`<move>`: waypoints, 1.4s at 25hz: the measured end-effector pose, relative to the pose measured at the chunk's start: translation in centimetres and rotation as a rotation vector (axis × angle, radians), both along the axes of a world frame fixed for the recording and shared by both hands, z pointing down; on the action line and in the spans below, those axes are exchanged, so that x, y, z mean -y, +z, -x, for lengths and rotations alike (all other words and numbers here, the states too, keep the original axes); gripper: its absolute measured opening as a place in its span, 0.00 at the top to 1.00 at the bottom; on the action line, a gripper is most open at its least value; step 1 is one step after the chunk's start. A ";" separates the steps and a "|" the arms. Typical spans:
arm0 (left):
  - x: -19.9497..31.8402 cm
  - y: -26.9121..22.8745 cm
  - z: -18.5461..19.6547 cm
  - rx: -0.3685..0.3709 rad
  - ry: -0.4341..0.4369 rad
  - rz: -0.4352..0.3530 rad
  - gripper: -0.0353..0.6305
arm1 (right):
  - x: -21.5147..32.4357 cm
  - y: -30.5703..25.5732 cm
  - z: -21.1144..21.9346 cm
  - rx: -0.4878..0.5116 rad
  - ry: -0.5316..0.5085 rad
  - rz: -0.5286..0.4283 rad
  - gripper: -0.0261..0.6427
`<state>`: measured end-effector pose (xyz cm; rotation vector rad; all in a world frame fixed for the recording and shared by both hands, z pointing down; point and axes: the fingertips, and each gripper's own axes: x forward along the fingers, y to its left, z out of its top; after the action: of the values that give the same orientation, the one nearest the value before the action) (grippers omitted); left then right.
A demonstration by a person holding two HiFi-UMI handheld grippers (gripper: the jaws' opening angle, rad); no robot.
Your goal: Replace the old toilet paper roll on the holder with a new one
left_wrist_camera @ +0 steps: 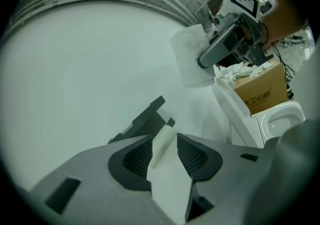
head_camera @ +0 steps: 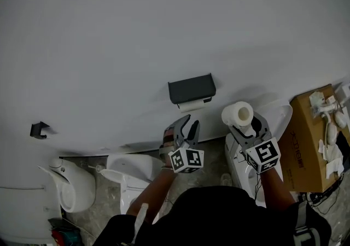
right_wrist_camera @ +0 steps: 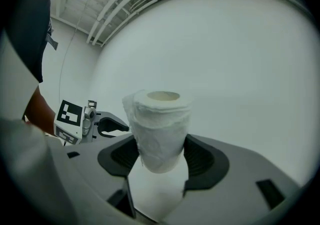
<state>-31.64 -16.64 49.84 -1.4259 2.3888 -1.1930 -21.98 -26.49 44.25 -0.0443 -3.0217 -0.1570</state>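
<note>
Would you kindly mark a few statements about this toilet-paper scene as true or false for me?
1. The right gripper holds a roll. True.
2. The left gripper is shut tight. False: its jaws stand apart and grip nothing.
3. The holder on the wall is bare. False: paper hangs out below it.
4. A box sits at the right side of the head view. True.
5. The roll is already mounted on the holder. False: it is between the right gripper's jaws, off to the right of the holder.
</note>
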 end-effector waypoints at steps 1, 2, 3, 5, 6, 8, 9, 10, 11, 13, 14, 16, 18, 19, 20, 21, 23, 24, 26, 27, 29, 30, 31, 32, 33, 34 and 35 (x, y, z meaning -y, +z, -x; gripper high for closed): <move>0.2 0.2 0.3 0.026 -0.006 0.028 0.72 | 0.1 0.0 0.1 0.002 -0.006 0.000 0.56; 0.3 0.4 0.6 0.057 -0.014 0.061 0.70 | 0.2 0.1 0.1 0.003 -0.011 0.001 0.56; 0.4 0.7 1.0 0.091 -0.024 0.098 0.69 | 0.3 0.2 0.2 0.003 -0.015 0.001 0.56; 0.6 1.1 1.8 0.160 -0.040 0.173 0.66 | 0.6 0.4 0.3 0.003 -0.022 0.002 0.56; 0.7 1.2 2.1 0.191 -0.045 0.206 0.65 | 0.6 0.4 0.3 0.003 -0.025 0.004 0.56; 0.9 1.7 2.7 0.245 -0.050 0.267 0.65 | 0.8 0.6 0.3 -0.001 -0.029 0.009 0.56; 0.9 1.9 3.0 0.270 -0.051 0.297 0.65 | 1.0 0.7 0.3 -0.004 -0.029 0.013 0.56; 0.8 2.2 3.3 0.294 -0.051 0.326 0.65 | 1.0 0.9 0.3 -0.007 -0.030 0.016 0.56; 0.8 2.5 3.6 0.316 -0.050 0.351 0.65 | 1.1 1.0 0.3 -0.010 -0.032 0.019 0.56; 0.8 2.9 4.2 0.346 -0.049 0.388 0.65 | 1.3 1.2 0.3 -0.014 -0.038 0.018 0.56; 0.9 3.1 4.5 0.359 -0.049 0.403 0.65 | 1.6 1.3 0.3 -0.016 -0.039 0.016 0.56; 1.2 3.3 4.9 0.383 -0.050 0.428 0.65 | 1.8 1.6 0.3 -0.023 -0.045 0.018 0.56; 1.5 3.7 5.2 0.399 -0.053 0.438 0.65 | 1.8 1.7 0.3 -0.029 -0.054 0.020 0.56; 1.7 3.8 5.3 0.407 -0.055 0.440 0.65 | 1.9 1.6 0.4 -0.025 -0.056 0.018 0.56; 1.8 4.0 5.5 0.413 -0.058 0.445 0.65 | 2.0 1.6 0.5 -0.022 -0.058 0.017 0.56; 1.9 4.0 5.6 0.417 -0.061 0.454 0.65 | 2.1 1.6 0.6 -0.022 -0.059 0.016 0.56; 2.2 4.0 5.6 0.417 -0.060 0.472 0.65 | 2.2 1.5 0.7 -0.024 -0.063 0.014 0.56; 2.3 4.1 5.7 0.417 -0.060 0.477 0.66 | 2.3 1.3 0.8 -0.021 -0.066 0.012 0.56; 2.3 4.1 5.7 0.420 -0.065 0.483 0.69 | 2.5 1.2 0.9 -0.017 -0.071 0.007 0.56; 2.3 4.0 5.8 0.421 -0.069 0.484 0.70 | 2.6 1.1 0.9 -0.017 -0.074 0.006 0.56; 2.3 3.9 5.8 0.426 -0.073 0.486 0.70 | 2.6 1.2 0.9 -0.016 -0.079 0.006 0.56; 2.2 3.9 5.8 0.431 -0.072 0.487 0.71 | 2.6 1.3 0.9 -0.017 -0.081 0.007 0.56; 2.2 3.9 5.8 0.435 -0.071 0.487 0.71 | 2.7 1.3 0.9 -0.017 -0.082 0.008 0.56; 2.2 3.9 5.8 0.439 -0.071 0.487 0.71 | 2.7 1.4 1.0 -0.018 -0.084 0.009 0.56; 2.2 3.9 5.8 0.444 -0.071 0.484 0.71 | 2.7 1.4 1.0 -0.019 -0.086 0.011 0.56; 2.2 3.9 5.8 0.448 -0.072 0.481 0.71 | 2.7 1.5 1.0 -0.020 -0.090 0.012 0.56; 2.3 3.9 5.7 0.451 -0.073 0.477 0.71 | 2.6 1.5 1.1 -0.020 -0.093 0.013 0.56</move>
<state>-37.35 -18.93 53.77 -1.0115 1.9386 -1.9541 -23.03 -29.13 45.75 -0.1866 -3.0022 -0.1447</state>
